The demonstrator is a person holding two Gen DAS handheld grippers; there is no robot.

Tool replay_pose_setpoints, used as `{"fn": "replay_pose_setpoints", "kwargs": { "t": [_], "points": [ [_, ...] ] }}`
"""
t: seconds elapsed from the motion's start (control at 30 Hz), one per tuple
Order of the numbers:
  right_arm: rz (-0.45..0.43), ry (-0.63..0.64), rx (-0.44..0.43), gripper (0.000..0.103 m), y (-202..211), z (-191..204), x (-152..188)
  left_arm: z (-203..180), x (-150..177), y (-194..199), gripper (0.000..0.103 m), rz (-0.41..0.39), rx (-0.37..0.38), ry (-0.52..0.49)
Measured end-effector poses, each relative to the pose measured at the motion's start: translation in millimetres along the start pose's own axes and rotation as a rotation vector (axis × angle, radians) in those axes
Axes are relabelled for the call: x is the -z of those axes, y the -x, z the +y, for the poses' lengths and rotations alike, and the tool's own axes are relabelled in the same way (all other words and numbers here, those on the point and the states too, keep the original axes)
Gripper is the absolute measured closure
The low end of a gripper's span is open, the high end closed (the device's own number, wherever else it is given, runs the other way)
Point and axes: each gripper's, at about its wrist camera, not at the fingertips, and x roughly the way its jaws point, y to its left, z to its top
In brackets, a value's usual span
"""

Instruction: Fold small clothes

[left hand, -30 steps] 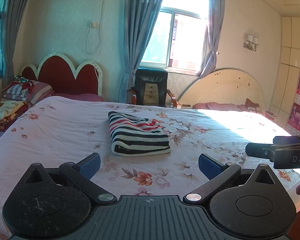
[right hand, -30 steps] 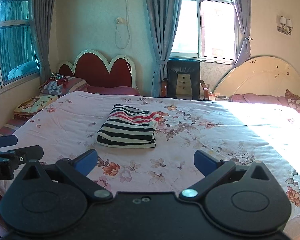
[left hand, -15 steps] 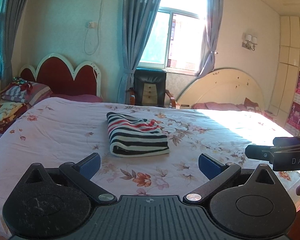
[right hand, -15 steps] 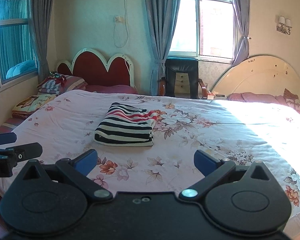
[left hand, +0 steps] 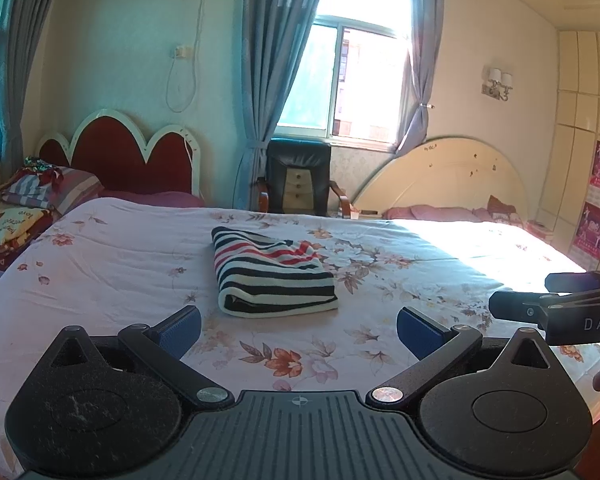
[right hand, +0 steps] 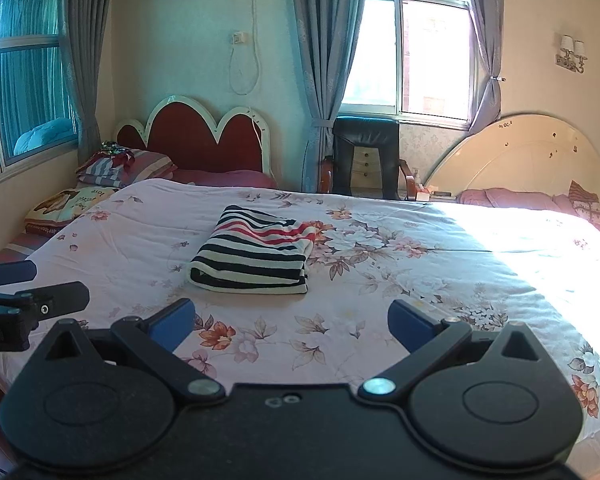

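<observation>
Garment: striped garment point(left hand: 274, 274) lies folded mid-bed point(left hand: 100, 264), long axis near-to-far | left claw point(left hand: 299, 322) and right claw point(right hand: 291, 320) both wide open, empty, short of it | left claw seems slightly nearer.

My own body blocks the near edge of the bed point(left hand: 100, 256) in both views. My right gripper point(left hand: 556, 304) runs off the left view's right edge; my left gripper point(right hand: 16, 300) off the right view's left edge. Sun glare washes out the quilt's pattern point(right hand: 540, 240) there.
</observation>
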Motion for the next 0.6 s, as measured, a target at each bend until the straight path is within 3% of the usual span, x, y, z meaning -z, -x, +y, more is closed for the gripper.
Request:
{"fn": "replay_pose_setpoints", "kwargs": {
  "t": [0.6],
  "points": [
    [-0.002,0.008,-0.003,0.001,-0.5,-6.0,-2.1,-4.9,-2.4,-2.8,0.000,-0.008,-0.001,-0.015]
  ]
}}
